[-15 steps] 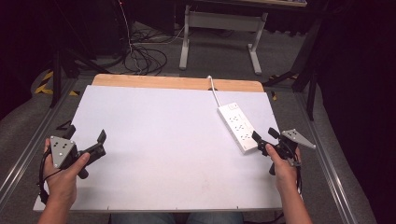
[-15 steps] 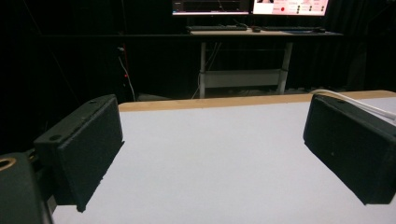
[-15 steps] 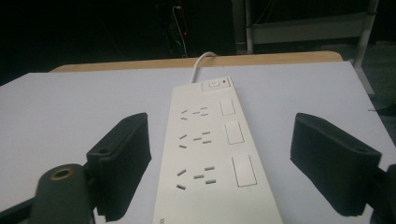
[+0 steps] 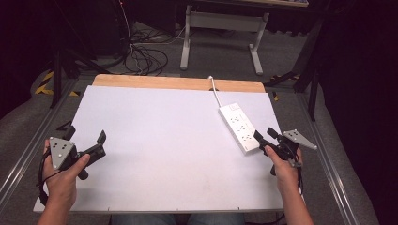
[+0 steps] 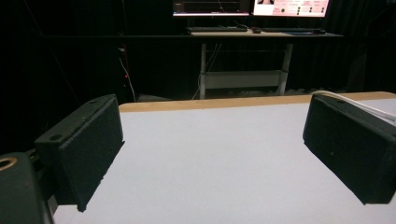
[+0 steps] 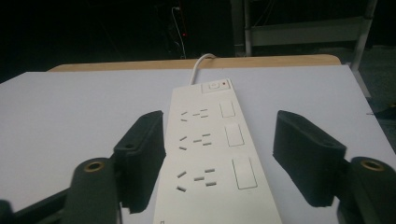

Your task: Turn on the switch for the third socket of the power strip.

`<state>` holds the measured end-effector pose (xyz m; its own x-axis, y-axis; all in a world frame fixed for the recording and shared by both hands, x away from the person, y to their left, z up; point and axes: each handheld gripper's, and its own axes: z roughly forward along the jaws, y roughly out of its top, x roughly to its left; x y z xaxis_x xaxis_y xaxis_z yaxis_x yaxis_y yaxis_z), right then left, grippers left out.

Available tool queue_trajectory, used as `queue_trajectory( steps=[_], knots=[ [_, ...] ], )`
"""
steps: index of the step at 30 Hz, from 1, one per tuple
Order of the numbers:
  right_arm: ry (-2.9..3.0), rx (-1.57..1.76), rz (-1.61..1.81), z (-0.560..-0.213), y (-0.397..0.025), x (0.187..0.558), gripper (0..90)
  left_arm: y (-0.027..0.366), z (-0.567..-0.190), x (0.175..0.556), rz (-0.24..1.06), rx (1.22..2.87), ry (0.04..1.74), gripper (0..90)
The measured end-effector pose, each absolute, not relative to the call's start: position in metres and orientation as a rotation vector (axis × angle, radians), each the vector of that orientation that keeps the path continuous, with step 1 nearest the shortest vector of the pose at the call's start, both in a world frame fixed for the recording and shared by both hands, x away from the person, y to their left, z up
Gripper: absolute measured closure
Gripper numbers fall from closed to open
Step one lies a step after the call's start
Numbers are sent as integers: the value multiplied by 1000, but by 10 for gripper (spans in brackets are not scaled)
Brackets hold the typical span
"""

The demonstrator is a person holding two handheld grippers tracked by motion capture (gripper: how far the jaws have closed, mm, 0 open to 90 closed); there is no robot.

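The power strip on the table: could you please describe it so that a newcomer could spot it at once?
Start at the white table and go to its far right side. The power strip lies flat there, just ahead of the right hand-held gripper. It is a long white bar with three socket rows and a white cord trailing off the far edge.

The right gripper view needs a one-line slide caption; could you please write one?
Open right hand-held gripper straddling the near end of a white power strip lying on the white table.

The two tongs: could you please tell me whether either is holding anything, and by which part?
Nothing is held. The left tongs are open over bare table; the right tongs are open astride the power strip's near end, not clamped.
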<state>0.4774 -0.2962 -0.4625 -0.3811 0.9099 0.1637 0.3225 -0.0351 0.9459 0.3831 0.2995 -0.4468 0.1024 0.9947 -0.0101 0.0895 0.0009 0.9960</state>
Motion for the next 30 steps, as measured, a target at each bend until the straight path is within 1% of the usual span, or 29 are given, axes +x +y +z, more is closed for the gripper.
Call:
queue_trajectory(
  steps=[7, 16, 19, 20, 21, 22, 23, 25, 30],
  knots=[
    [1709, 1296, 1433, -461, -298, 475, 477, 298, -447, 385, 1078, 1321, 1198, 55],
    [1716, 1282, 1425, -460, -298, 474, 552, 298, -447, 385, 1075, 1324, 1194, 56],
    [1725, 1288, 1426, -459, -299, 473, 631, 298, -447, 385, 1072, 1324, 1192, 56],
    [1725, 1288, 1426, -459, -299, 473, 631, 298, -447, 385, 1073, 1323, 1193, 56],
    [1732, 1284, 1423, -459, -299, 473, 660, 298, -447, 385, 1074, 1322, 1195, 56],
    [1739, 1282, 1414, -459, -299, 473, 706, 298, -447, 385, 1075, 1322, 1196, 56],
    [1753, 1286, 1387, -458, -298, 473, 776, 298, -447, 385, 1074, 1321, 1196, 56],
    [1757, 1285, 1375, -458, -298, 472, 826, 298, -447, 385, 1073, 1322, 1195, 56],
    [1792, 1279, 1326, -456, -298, 472, 874, 298, -447, 385, 1070, 1322, 1195, 56]
  ],
)
